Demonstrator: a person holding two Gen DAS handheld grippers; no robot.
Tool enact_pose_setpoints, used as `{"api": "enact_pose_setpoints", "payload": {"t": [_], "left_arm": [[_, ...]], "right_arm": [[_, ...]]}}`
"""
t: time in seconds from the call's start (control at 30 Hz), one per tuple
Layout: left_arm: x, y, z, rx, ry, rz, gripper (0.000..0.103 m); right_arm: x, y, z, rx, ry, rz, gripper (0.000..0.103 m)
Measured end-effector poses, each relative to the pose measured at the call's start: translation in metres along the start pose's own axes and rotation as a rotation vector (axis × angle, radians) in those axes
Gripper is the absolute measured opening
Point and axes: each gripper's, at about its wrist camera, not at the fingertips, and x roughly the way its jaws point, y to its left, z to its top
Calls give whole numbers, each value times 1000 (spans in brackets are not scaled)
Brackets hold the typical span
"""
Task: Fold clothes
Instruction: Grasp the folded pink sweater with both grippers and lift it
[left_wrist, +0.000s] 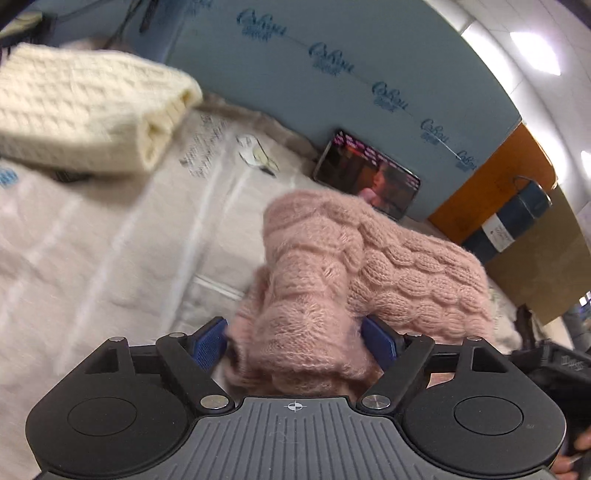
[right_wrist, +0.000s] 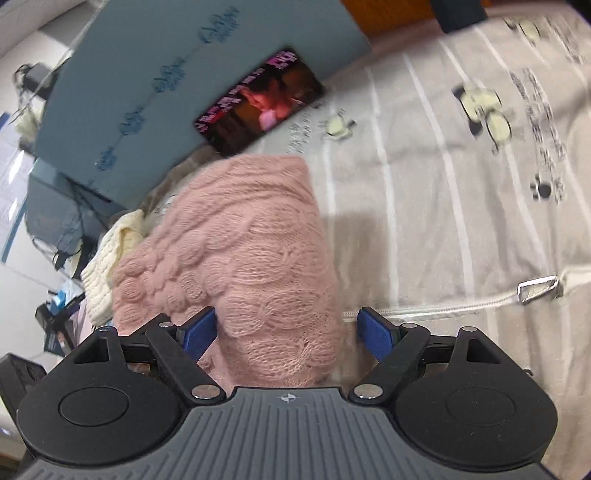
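A folded pink cable-knit sweater (left_wrist: 388, 266) (right_wrist: 236, 240) lies on the pale striped bed cover (left_wrist: 110, 240) (right_wrist: 461, 184). My left gripper (left_wrist: 293, 339) stands wide over its near end. The bunched knit fills the gap between the blue pads, but I see no pinch on it. My right gripper (right_wrist: 286, 332) is also wide open at another edge of the sweater. There the knit lies against the left pad, and bare cover shows before the right pad. A folded cream knit sweater (left_wrist: 81, 110) (right_wrist: 107, 258) lies beyond the pink one.
A phone (left_wrist: 369, 177) (right_wrist: 262, 99) with a lit screen leans against a blue-grey board (left_wrist: 332, 92) behind the sweaters. Brown cardboard (left_wrist: 491, 177) stands past the board. A metal zipper pull (right_wrist: 537, 290) lies on the cover to the right.
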Motion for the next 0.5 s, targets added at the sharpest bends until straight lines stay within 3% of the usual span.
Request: {"api": "enact_pose_setpoints", "payload": {"t": [0.13, 0.2, 0.27, 0.33, 0.4, 0.5], "left_arm": [[6, -8, -1, 20, -5, -7, 82], [8, -11, -1, 25, -2, -11, 82], [8, -13, -2, 27, 2, -16, 75], [7, -14, -3, 24, 6, -42, 53], [2, -20, -2, 41, -9, -56, 48], [-4, -31, -1, 67, -31, -79, 45]], "right_arm": [[5, 5, 3, 1, -47, -19, 80], [8, 8, 3, 16, -57, -23, 70], [8, 9, 0, 24, -61, -17, 61], [7, 11, -3, 25, -70, -19, 50], [0, 9, -4, 41, -80, -4, 42], [-15, 8, -4, 60, -107, 23, 38]]}}
